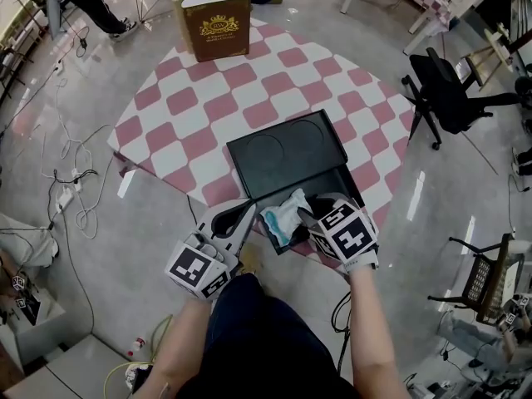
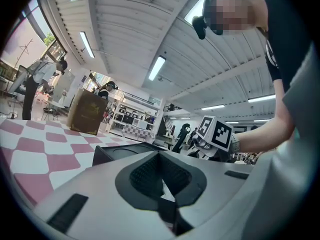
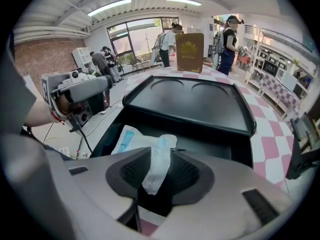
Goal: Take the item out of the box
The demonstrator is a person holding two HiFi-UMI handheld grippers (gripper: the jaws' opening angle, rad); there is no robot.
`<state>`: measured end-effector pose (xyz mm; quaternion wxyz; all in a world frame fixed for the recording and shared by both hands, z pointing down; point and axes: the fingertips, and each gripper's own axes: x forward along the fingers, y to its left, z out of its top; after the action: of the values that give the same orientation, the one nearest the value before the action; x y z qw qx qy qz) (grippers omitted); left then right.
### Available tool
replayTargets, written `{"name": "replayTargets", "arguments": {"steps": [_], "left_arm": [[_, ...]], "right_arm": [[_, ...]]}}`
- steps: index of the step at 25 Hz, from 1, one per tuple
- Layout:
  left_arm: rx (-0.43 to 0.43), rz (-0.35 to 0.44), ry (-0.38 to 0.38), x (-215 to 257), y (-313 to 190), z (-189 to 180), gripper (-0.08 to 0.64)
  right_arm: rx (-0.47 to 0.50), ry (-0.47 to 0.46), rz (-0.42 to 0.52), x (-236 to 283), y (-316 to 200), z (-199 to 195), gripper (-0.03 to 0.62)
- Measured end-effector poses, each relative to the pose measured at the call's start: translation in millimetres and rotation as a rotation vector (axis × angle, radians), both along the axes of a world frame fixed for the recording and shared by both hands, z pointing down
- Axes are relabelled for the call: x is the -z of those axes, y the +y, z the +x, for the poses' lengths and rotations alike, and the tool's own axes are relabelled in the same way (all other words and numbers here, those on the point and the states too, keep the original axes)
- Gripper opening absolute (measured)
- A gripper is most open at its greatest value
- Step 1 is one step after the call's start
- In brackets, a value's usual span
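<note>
Head view: a black box sits at the near edge of the bench, which carries a pink-and-white checked cover. The box lid lies folded back flat. A white-and-blue packet rests inside the box. The left gripper is at the box's near-left corner and the right gripper is over the packet. A brown book-shaped case stands upright at the far edge of the bench

Left gripper view: the gripper points level across the bench. Its jaws are closed together with nothing between them

Right gripper view: the gripper points steeply down into the box. Its jaws stand apart, not clamped, and one end of the packet lies between them while the rest lies on the box floor
</note>
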<state>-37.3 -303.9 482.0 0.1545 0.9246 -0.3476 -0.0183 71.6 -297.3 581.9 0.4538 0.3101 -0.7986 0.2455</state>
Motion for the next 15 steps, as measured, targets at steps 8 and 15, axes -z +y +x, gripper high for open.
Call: {"name": "replayTargets", "arguments": {"steps": [8,15], "left_arm": [[0.005,-0.008,0.010,-1,-3,-3,0.002],[0.017,-0.009,0.020,0,-6,-7,0.002]], "right_arm": [[0.079,0.095,-0.089,-16,1,1,0.184],[0.105,0.087,-0.133,-25,-2,-3,0.208]]}}
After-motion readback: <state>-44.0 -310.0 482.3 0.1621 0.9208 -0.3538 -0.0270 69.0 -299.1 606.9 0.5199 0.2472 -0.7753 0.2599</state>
